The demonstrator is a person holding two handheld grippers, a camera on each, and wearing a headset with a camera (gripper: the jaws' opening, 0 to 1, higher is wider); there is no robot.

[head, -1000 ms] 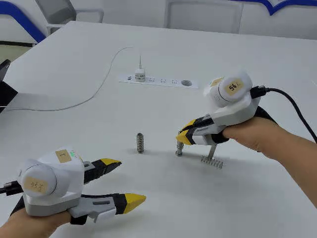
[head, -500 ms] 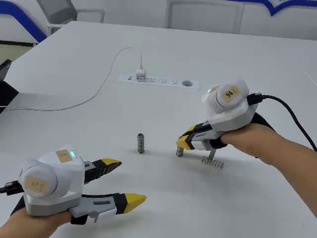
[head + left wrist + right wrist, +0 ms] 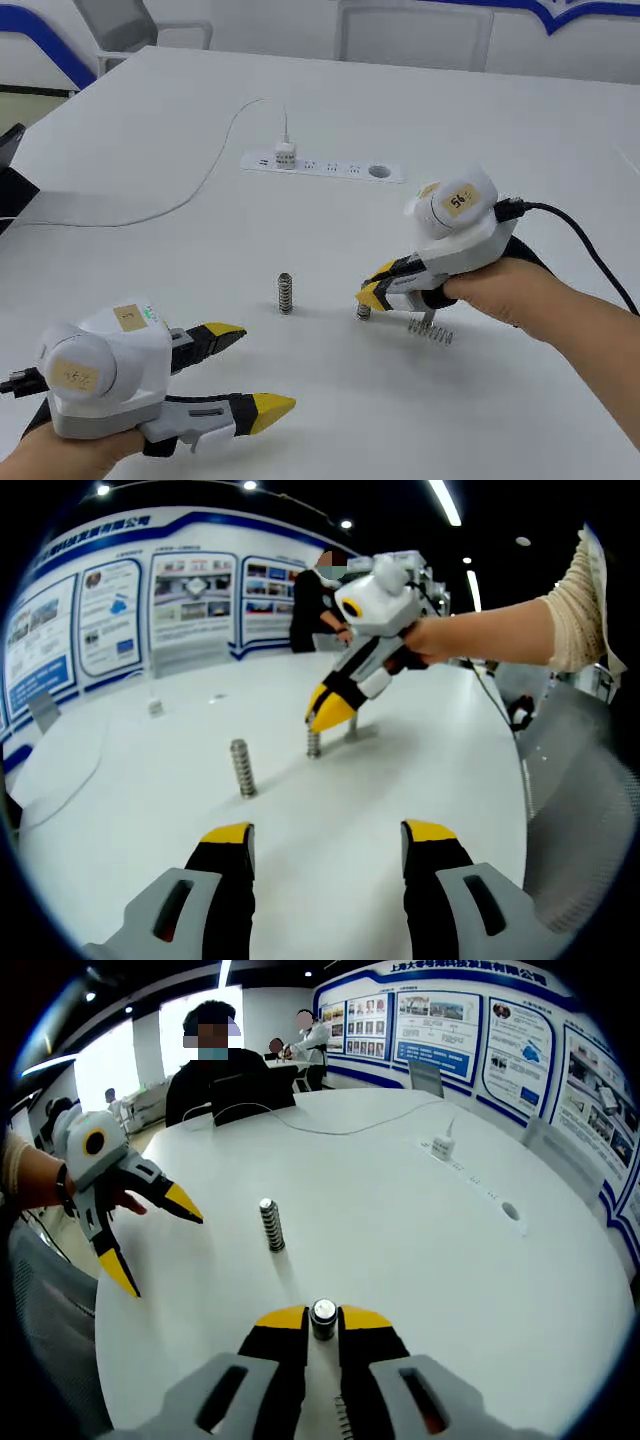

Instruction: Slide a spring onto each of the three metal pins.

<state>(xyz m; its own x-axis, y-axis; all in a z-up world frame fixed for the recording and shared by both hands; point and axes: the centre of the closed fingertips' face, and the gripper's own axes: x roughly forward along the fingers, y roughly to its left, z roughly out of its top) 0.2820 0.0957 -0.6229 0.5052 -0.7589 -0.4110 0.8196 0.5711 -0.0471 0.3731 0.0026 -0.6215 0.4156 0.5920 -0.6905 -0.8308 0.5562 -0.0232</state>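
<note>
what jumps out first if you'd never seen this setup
First the right gripper, right of centre in the head view, its fingers closed on the middle pin, which already wears a spring. The left pin stands with its spring on, and a loose spring lies flat on the white table beside that gripper. The left gripper hovers open at the lower left.

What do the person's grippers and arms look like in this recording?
The left gripper and right gripper have white rounded bodies, black jaws with yellow tips, and tan handwritten stickers. A black cable leaves the right gripper. The right arm wears a cream knit sleeve.
</note>
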